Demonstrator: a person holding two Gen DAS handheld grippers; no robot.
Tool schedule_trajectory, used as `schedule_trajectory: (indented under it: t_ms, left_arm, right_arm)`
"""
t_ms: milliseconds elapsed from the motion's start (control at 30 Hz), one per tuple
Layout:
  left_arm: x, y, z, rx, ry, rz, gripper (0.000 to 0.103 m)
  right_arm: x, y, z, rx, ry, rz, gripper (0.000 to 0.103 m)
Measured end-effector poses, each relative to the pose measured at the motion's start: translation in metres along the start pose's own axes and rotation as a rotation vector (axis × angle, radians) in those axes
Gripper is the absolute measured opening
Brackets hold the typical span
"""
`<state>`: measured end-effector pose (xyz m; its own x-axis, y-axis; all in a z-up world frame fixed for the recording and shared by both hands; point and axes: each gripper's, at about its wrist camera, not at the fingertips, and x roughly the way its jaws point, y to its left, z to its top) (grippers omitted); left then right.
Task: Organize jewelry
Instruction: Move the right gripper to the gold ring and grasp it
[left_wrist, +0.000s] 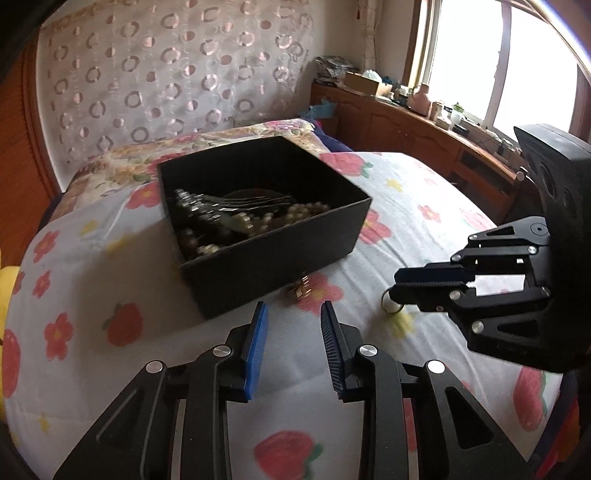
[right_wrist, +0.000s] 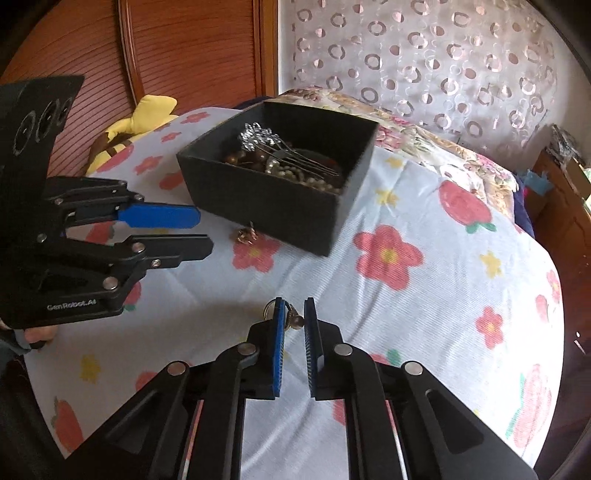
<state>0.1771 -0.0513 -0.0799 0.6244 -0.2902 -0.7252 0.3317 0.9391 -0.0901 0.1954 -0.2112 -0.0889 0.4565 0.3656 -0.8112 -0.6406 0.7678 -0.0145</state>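
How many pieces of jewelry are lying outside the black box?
2: a small gold trinket on the floral sheet by the black cardboard box, and a metal ring between the right gripper fingers. Others may be hidden.

1. Jewelry box (left_wrist: 273, 254) — matte black, inside and out.
2. Bedsheet (right_wrist: 424, 295) — white, printed with red flowers, yellow blossoms and strawberries.
3. Curtain (left_wrist: 166, 74) — sheer white with pinkish rings.
4. Left gripper (left_wrist: 291, 317) — black, blue pads.
5. Pearl beads (left_wrist: 258, 221) — cream.

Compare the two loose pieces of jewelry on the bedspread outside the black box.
The ring sits between the right tongs; the gold trinket lies free ahead of the left tongs. The trinket touches the black box; the ring lies well apart. Both rest on the floral bedspread.
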Motion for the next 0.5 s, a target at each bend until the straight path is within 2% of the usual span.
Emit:
schedule_trajectory:
  t_ms: [267,500]
  left_arm:
    - [0.019,-0.014,0.012,0.014,0.021,0.080,0.028]
    - [0.028,-0.020,0.014,0.034,0.057,0.108,0.027]
  right_arm:
    - [-0.015,-0.017,-0.013,0.026,-0.036,0.003,0.011]
    - [-0.021,-0.020,-0.018,0.033,-0.054,0.004,0.012]
